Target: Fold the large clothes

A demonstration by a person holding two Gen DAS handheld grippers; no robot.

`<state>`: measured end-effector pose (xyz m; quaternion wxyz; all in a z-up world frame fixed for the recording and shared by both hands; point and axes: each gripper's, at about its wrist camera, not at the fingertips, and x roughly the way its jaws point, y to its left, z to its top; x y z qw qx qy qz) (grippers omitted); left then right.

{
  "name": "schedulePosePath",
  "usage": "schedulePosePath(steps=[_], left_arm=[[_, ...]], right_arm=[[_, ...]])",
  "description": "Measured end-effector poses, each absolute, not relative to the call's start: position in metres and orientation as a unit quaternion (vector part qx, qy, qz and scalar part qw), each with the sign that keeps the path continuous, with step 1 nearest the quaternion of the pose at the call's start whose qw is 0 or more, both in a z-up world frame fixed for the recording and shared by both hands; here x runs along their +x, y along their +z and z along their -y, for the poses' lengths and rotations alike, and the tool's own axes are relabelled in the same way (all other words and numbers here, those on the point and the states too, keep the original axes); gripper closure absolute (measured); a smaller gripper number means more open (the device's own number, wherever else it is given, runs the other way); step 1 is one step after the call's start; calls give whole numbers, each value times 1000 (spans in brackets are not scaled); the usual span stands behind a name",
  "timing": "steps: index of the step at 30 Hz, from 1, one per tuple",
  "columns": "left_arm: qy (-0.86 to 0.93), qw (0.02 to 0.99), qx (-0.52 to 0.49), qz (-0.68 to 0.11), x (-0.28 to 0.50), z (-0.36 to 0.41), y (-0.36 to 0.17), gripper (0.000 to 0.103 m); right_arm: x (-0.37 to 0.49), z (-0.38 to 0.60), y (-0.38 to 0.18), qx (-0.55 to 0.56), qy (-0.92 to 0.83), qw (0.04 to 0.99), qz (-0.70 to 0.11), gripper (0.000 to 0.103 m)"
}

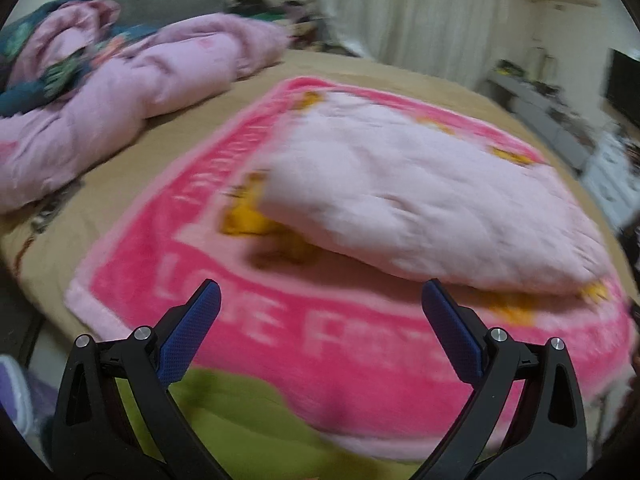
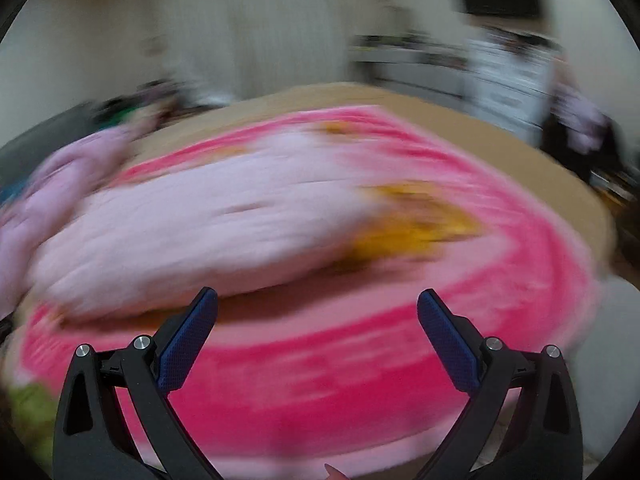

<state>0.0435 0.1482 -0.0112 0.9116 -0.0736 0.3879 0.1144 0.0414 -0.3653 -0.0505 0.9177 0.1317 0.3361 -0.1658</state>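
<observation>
1. Left wrist view shows the pink blanket [image 1: 224,216] spread across the bed [image 1: 60,208], one part already folded over onto itself as a pale pink flap [image 1: 420,184] toward the bed's right side.
2. It looks plush and thick: soft, floppy, fairly bulky, probably not slippery. It should drape rather than hold shape, so pinching a corner or the doubled edge seems best.
3. The left hand-held gripper [image 1: 320,296] has its fingers spread wide and empty, above the blanket's near edge, just short of the flap.
4. The right hand-held gripper [image 2: 318,304] is likewise spread and empty, near the flap's front edge; blur hides any contact.
</observation>
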Motion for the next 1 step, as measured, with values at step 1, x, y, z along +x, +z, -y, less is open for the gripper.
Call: schedulePosePath(steps=[1], left_arm=[[138, 906, -75, -394, 51, -166, -16, 9]], right_arm=[[40, 408, -61, 138, -222, 904, -338, 4]])
